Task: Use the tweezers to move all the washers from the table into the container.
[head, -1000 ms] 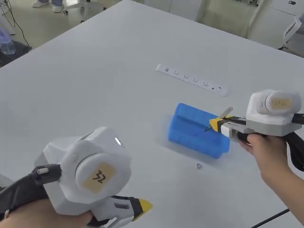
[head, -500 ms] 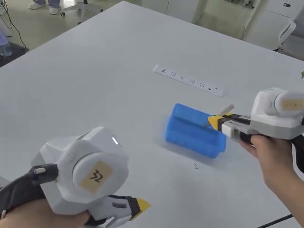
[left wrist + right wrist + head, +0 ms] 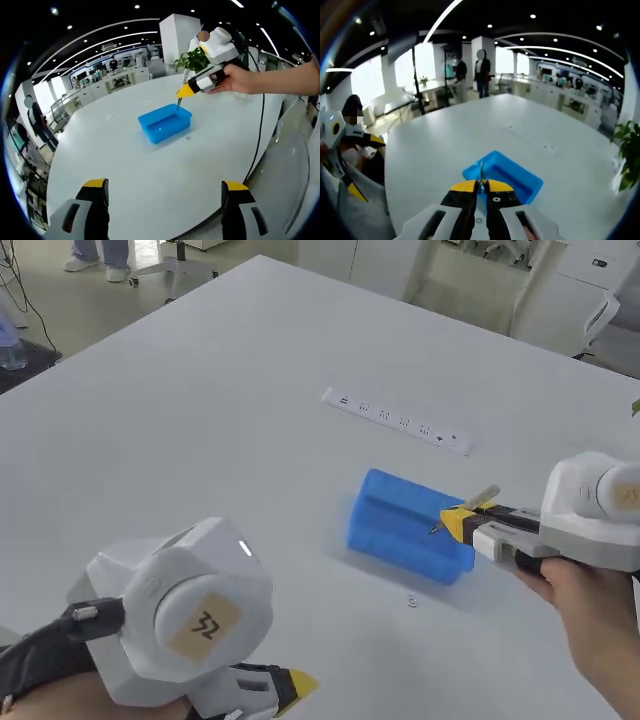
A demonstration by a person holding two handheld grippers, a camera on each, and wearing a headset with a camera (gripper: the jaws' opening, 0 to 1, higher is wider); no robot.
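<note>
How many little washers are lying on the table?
1. The washer lies on the white table, just beside the blue container's near wall, on the person's side. Others may be inside the container or too small to see.

Bright ceiling lights, soft shadows, fisheye-warped edges.

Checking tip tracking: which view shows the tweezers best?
Left gripper view: the tweezers appear side-on, tips down over the blue container, clamped in the right tongs. Head view shows them foreshortened, angled across the container's right end. Right gripper view shows a thin tip edge-on past its jaws.
</note>
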